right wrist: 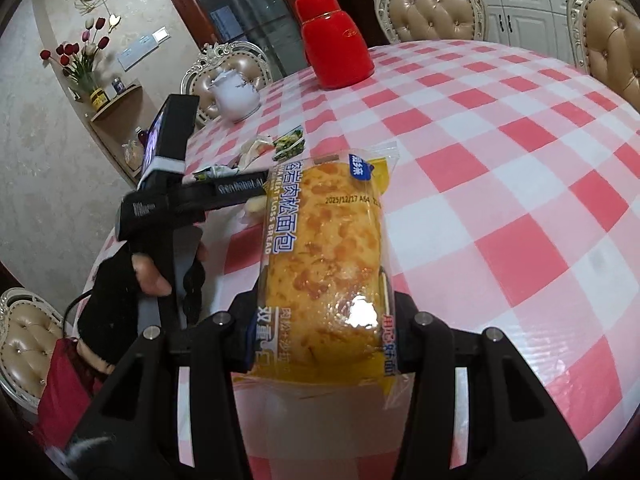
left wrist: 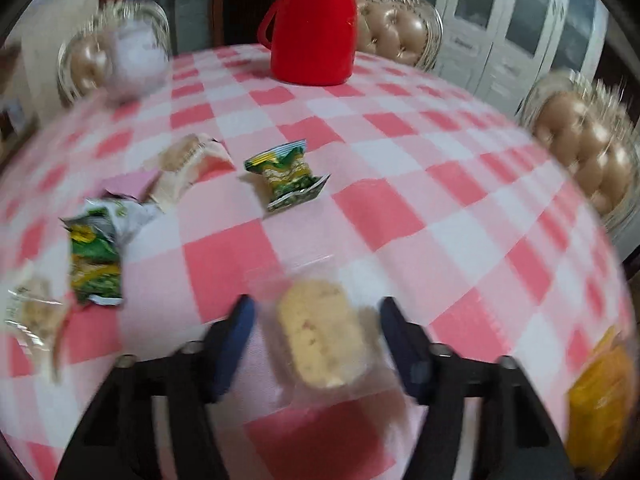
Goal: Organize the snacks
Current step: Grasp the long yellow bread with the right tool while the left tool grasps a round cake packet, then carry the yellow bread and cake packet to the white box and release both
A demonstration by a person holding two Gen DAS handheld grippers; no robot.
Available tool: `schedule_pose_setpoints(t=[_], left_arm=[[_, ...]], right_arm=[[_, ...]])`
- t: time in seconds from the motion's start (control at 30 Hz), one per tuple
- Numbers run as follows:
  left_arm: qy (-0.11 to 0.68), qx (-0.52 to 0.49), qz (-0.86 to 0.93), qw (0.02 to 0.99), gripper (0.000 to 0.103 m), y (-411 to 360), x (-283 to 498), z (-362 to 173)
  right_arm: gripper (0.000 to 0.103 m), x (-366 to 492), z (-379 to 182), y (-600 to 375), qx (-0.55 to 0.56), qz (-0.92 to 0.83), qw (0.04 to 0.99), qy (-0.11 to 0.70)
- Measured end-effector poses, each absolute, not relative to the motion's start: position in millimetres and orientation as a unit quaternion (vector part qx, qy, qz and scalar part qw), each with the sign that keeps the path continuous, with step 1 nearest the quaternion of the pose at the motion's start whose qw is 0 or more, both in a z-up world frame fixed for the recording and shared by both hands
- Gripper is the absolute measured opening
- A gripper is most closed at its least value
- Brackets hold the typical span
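My right gripper (right wrist: 320,320) is shut on a yellow packet of meat floss bread (right wrist: 324,248) and holds it above the checked table (right wrist: 500,184). My left gripper (left wrist: 316,320) is open, with a clear-wrapped pale cake (left wrist: 320,336) lying between its fingers on the table; the view is blurred. The bread packet's edge shows at the right of the left wrist view (left wrist: 600,400). Green snack packets lie ahead (left wrist: 286,174) and to the left (left wrist: 94,256). More clear-wrapped cakes lie at the left (left wrist: 188,164), (left wrist: 34,316).
A red thermos (left wrist: 314,24) stands at the table's far side, also in the right wrist view (right wrist: 334,46). A white teapot (right wrist: 236,94) sits at the far left edge. Padded chairs (right wrist: 430,6) ring the table. The left gripper body (right wrist: 192,196) and gloved hand are left of the bread.
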State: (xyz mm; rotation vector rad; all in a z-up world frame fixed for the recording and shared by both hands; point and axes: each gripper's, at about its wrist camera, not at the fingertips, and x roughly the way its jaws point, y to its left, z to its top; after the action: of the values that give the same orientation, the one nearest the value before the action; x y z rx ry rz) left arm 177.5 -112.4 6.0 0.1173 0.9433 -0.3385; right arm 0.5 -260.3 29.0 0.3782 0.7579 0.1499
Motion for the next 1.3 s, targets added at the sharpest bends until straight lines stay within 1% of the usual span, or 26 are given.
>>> schedule_pose_setpoints(t=[0.07,0.1,0.13,0.33,0.47,0.53,0.6,0.67,0.97,1.03,1.13,1.3], left_arm=[[0.446,0.062,-0.152,0.88,0.051,-113,173,6],[0.443,0.062,-0.147,0.882,0.038,-112,172,6],[0.44,0.062,-0.148,0.884,0.037,-111,171,7],[0.427,0.068,-0.153,0.889,0.037,-105,153,6],[0.427,0.07,-0.142,0.89,0.041,-105,149,6],[0.428,0.067,-0.141,0.89,0.041,-104,149,6],[0.427,0.065,-0.137,0.891,0.037,-102,148,6],[0.427,0.062,-0.13,0.893,0.036,-100,137,7],[0.412,0.039,-0.121,0.902,0.036,-89,65,15],[0.404,0.022,-0.118,0.907,0.036,-80,49,21],[0.38,-0.032,-0.112,0.918,0.036,-56,23,40],[0.347,-0.059,-0.094,0.931,0.036,-28,-12,55]], right_arm=[[0.051,1,29,-262,0.186,0.07,0.908,0.368],[0.051,1,29,-263,0.186,0.068,0.909,0.367],[0.051,1,30,-263,0.184,0.067,0.91,0.365],[0.051,4,24,-263,0.178,0.059,0.909,0.373],[0.051,5,21,-267,0.188,0.056,0.905,0.378],[0.051,4,23,-267,0.189,0.057,0.907,0.371],[0.051,3,25,-267,0.187,0.059,0.91,0.365],[0.051,3,25,-265,0.183,0.061,0.911,0.365],[0.051,5,20,-263,0.186,0.075,0.905,0.375],[0.051,4,20,-259,0.183,0.086,0.905,0.374],[0.051,4,18,-256,0.193,0.103,0.902,0.372],[0.051,-2,25,-247,0.19,0.119,0.909,0.353]])
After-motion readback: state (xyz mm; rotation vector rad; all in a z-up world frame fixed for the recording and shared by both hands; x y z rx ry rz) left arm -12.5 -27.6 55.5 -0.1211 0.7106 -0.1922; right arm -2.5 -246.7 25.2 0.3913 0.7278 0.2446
